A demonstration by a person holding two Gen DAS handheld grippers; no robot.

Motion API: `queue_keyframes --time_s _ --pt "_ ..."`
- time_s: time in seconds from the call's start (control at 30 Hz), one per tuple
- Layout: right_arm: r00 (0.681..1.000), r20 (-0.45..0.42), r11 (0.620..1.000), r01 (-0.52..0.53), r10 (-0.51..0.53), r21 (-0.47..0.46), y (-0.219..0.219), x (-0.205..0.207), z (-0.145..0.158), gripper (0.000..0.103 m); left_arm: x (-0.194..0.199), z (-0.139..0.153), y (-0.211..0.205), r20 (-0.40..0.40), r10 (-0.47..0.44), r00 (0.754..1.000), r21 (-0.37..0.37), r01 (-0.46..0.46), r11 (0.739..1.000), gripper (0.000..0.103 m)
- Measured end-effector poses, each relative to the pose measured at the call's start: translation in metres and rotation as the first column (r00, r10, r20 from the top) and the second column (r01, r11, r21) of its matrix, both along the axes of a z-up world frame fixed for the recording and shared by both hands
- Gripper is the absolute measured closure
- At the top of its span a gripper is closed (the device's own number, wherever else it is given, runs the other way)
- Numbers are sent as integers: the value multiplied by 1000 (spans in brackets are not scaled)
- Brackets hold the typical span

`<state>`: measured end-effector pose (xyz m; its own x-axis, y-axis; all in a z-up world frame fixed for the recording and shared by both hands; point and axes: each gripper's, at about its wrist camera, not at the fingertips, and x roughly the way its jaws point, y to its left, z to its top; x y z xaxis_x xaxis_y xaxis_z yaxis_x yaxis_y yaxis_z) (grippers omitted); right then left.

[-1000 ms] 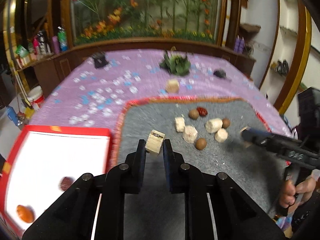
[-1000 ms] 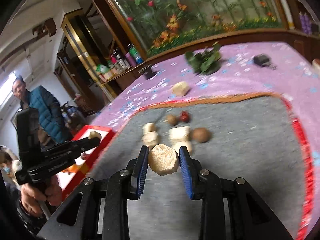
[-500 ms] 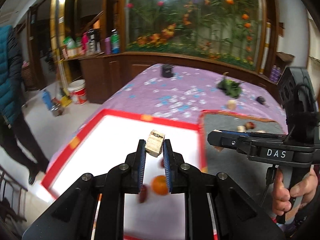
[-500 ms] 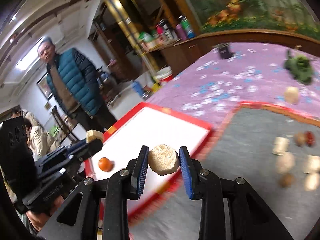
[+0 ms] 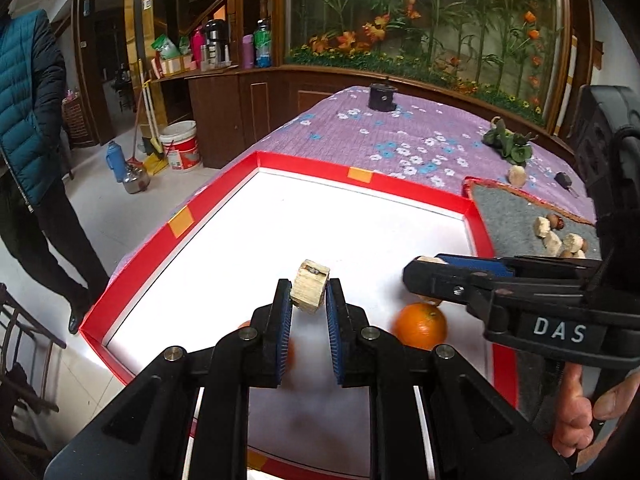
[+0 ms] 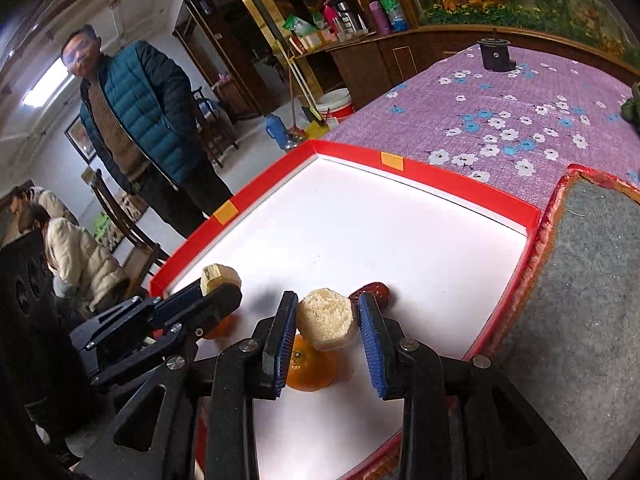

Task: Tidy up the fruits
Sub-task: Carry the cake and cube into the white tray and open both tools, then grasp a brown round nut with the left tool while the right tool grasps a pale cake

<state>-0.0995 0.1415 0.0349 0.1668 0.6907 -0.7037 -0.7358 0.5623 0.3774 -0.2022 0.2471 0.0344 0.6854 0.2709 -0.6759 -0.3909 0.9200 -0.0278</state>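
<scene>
Left wrist view: task looked partly done. The tray (image 5: 404, 186) already had an orange (image 5: 420, 326) on its white floor at about 4 o'clock from the tips, plus a bit of another orange fruit showing at 8 o'clock behind the left finger. A heap of pale chunks and brown fruits (image 5: 560, 238) was left on the grey mat (image 5: 504, 204) at 2 o'clock, well apart, and one more chunk (image 5: 517, 176) sat on the purple cloth (image 5: 400, 136) past the mat. The left gripper (image 5: 308, 306) was clamped on a pale block (image 5: 309, 288), held above the tray floor, not touching it. The right gripper's finger crossed the view at 3 o'clock, a pale piece poking out at its tip; grip not clear from here. Right wrist view: the right gripper (image 6: 326, 330) was clamped on a round pale chunk (image 6: 326, 320), held over the tray (image 6: 460, 182). An orange (image 6: 310, 368) lay directly under the chunk at 6 o'clock; a red date (image 6: 372, 292) lay just beyond the tips at 1 o'clock. The left gripper (image 6: 218, 284) showed at 9 o'clock with its block (image 6: 218, 276), another orange half hidden below it. Judged: both pieces were over the tray and only needed release; the mat pile remained to be moved.
</scene>
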Motion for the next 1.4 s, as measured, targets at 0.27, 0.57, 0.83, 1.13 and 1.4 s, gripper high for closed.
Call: queue_keyframes --time_s 0.27,0.57,0.83,1.13,1.4 --pt "997 70 1000 11 -11 7 -10 -7 17 64 -5 8 -4 15 61 998 96 -63 993 30" --pt "967 239 991 65 -91 116 -69 -27 55 45 -21 34 -14 113 89 990 120 -103 987 20" --pt "931 303 974 159 -203 163 -135 -26 78 42 -25 43 -37 102 60 993 132 -74 988 20" --pt "865 305 916 353 -398 193 -257 -9 78 41 -27 55 -81 87 -36 996 199 18 980 20" --pt "872 276 910 414 -404 21 -312 20 37 44 5 38 -137 -7 -211 977 186 209 960 20"
